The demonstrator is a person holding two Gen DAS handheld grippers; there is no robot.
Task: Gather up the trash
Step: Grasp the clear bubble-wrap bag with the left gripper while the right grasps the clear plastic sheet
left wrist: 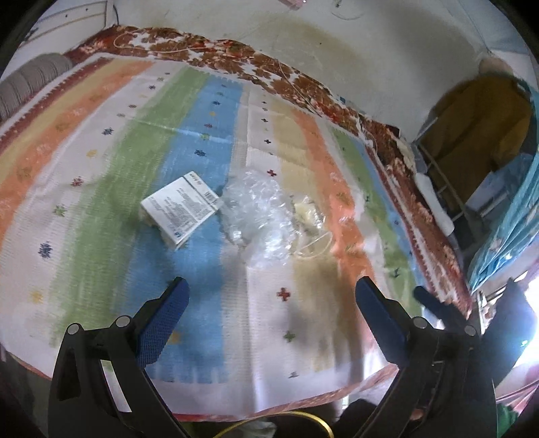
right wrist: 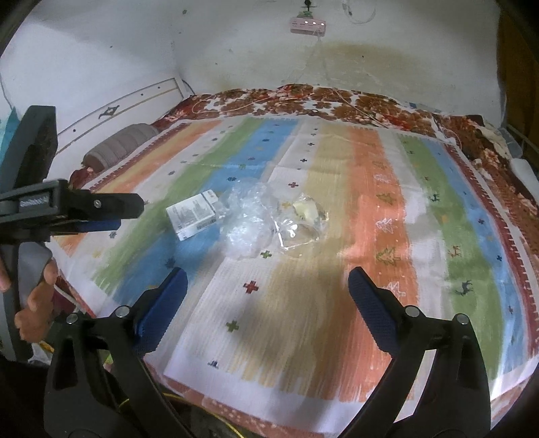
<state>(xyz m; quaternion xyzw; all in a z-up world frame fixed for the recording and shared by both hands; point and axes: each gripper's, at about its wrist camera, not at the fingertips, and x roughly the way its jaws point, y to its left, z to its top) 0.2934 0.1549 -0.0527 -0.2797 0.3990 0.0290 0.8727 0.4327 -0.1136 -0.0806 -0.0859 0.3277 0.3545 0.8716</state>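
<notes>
- The striped mat covers a bed and serves as the landmark; it has bands of orange, green, blue, white and tan with small cross marks.
- A white printed box lies flat near the middle of the mat, across the green and blue bands.
- Crumpled clear plastic sits just beside the box, on the side toward the tan band, and appears to touch the box's corner.
- A clear bag with something pale yellow inside lies against the crumpled plastic, over the tan band of the mat.
- The left hand-held gripper hangs above the near part of the mat, its blue-padded fingers spread wide apart and holding nothing; the trash lies beyond them.
- The right hand-held gripper is likewise above the near part of the mat, its blue-padded fingers wide apart and empty, well short of the trash.
- In the right wrist view the left tool shows from the side at the mat's left edge, with the person's hand around its handle.
- A brown floral blanket borders the far edge of the mat.
- A grey ribbed bolster lies at the mat's far left corner.
- A pink power strip hangs on the wall beyond the mat.
</notes>
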